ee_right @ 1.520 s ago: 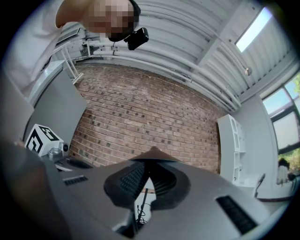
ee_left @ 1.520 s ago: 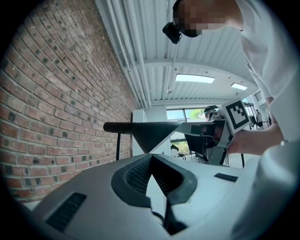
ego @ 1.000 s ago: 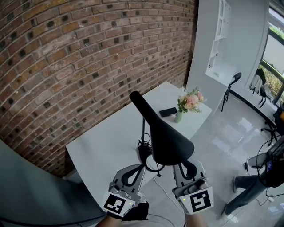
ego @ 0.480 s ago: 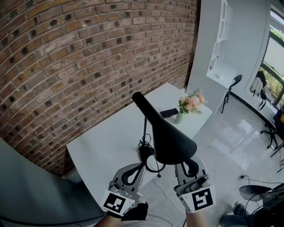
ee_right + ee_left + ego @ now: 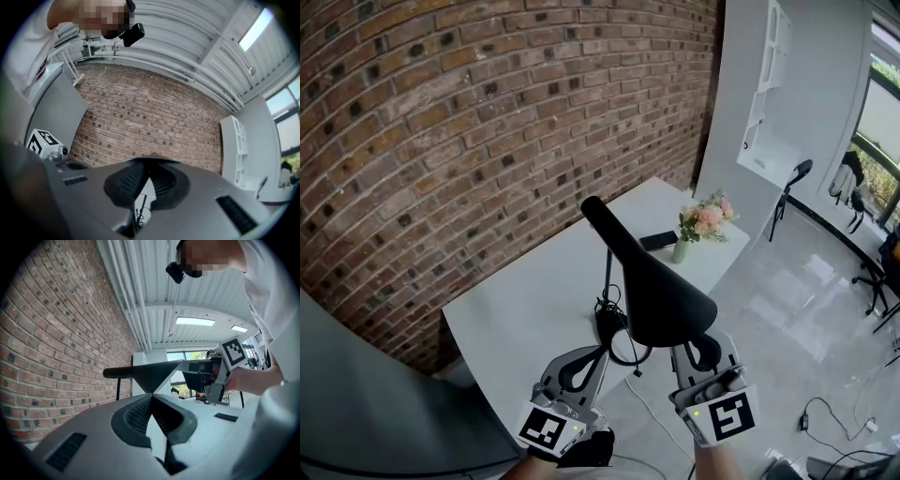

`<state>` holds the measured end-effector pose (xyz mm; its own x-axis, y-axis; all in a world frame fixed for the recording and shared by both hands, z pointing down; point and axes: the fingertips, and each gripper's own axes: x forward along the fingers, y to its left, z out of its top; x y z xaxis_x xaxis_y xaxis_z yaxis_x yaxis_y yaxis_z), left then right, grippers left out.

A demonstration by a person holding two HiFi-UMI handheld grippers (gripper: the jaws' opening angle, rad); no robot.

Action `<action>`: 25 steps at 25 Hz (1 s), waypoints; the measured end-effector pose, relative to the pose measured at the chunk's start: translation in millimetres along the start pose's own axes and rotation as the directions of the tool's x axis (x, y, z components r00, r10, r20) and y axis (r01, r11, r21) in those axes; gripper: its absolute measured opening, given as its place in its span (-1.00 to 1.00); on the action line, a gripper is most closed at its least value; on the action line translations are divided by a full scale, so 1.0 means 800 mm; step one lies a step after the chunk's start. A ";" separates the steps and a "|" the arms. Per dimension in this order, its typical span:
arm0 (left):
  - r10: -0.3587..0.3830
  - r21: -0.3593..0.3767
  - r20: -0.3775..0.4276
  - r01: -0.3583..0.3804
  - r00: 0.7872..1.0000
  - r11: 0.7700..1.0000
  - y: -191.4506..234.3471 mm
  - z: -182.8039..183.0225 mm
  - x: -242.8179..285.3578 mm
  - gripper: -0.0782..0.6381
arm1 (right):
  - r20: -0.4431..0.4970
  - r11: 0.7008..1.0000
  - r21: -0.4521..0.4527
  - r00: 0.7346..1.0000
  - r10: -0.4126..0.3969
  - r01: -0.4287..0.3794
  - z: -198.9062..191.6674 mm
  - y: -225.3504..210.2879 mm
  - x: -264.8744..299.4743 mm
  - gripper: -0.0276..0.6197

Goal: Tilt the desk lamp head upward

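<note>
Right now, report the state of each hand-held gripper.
Left hand-held gripper: closed, pinching the lower rim of the lamp head.
Right hand-held gripper: closed on the lamp head rim too.

The lamp [image 5: 661, 291] stands on the table [image 5: 530, 295], flower vase [image 5: 701, 217] behind it.

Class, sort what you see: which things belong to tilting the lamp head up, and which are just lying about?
Job in hand: lamp head; right gripper, shut on its rim; left gripper, shut and empty.

Lying about: flowers in a vase; flat black object; both on the table.
</note>
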<state>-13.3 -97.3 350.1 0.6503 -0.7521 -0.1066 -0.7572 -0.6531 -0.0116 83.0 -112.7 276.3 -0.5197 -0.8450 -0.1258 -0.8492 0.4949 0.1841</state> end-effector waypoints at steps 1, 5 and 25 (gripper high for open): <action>-0.001 -0.001 -0.001 0.001 1.000 1.000 -0.001 0.000 0.000 -0.76 | -0.001 1.000 0.003 1.000 -0.003 0.003 0.000 -0.001 0.000 -0.88; 0.002 -0.001 -0.006 -0.002 1.000 1.000 0.000 -0.001 -0.003 -0.76 | 0.000 1.000 -0.003 1.000 -0.004 0.004 0.002 -0.001 0.001 -0.88; -0.001 -0.011 -0.005 0.001 1.000 1.000 -0.002 -0.006 -0.012 -0.76 | -0.013 1.000 -0.010 1.000 -0.016 0.016 -0.014 0.009 -0.008 -0.88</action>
<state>-17.9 -89.1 355.8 0.6511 -0.7521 -0.1017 -0.7561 -0.6545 -0.0006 81.2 -105.6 289.2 -0.5045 -0.8556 -0.1159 -0.8566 0.4792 0.1916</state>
